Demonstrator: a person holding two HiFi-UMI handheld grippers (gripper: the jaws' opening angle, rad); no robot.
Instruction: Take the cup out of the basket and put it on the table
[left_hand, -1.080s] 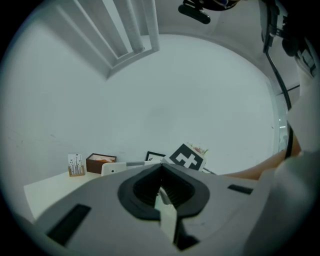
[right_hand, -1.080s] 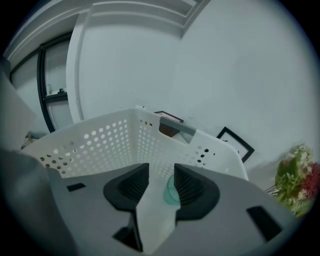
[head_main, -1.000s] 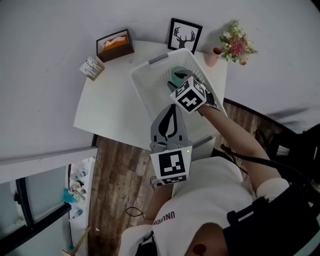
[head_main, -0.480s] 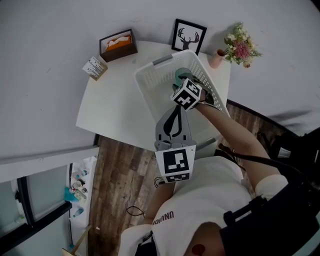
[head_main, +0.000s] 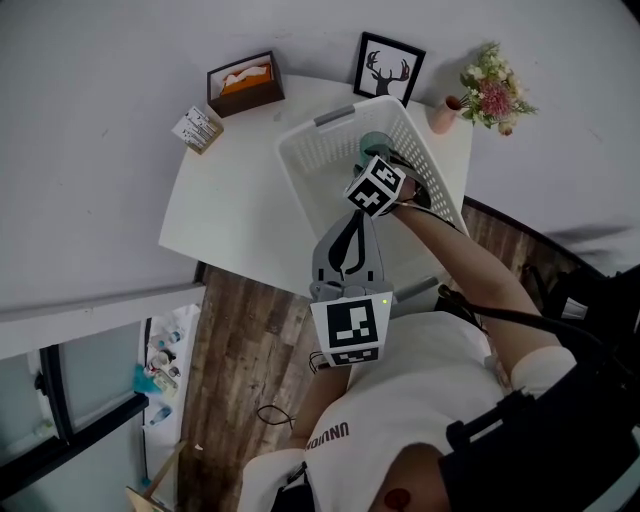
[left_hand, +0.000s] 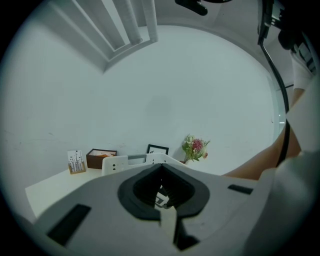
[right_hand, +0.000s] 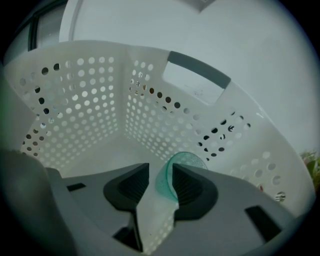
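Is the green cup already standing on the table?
No, the cup lies inside the white basket, its rim between the right claw's parted jaws.

Smooth, faintly glossy white perforated plastic basket (right_hand: 90, 100). Translucent, shiny teal plastic cup (right_hand: 164, 181). Matt, smooth white table top (head_main: 230, 220); grainy brown wood-plank floor (head_main: 235, 350).

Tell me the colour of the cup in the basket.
The cup is translucent teal, clearest in the right gripper view.

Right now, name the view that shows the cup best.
Right gripper view: the cup sits inside the basket, its teal wall between the open jaws of the right gripper. Head view shows only a sliver; left gripper view, none.
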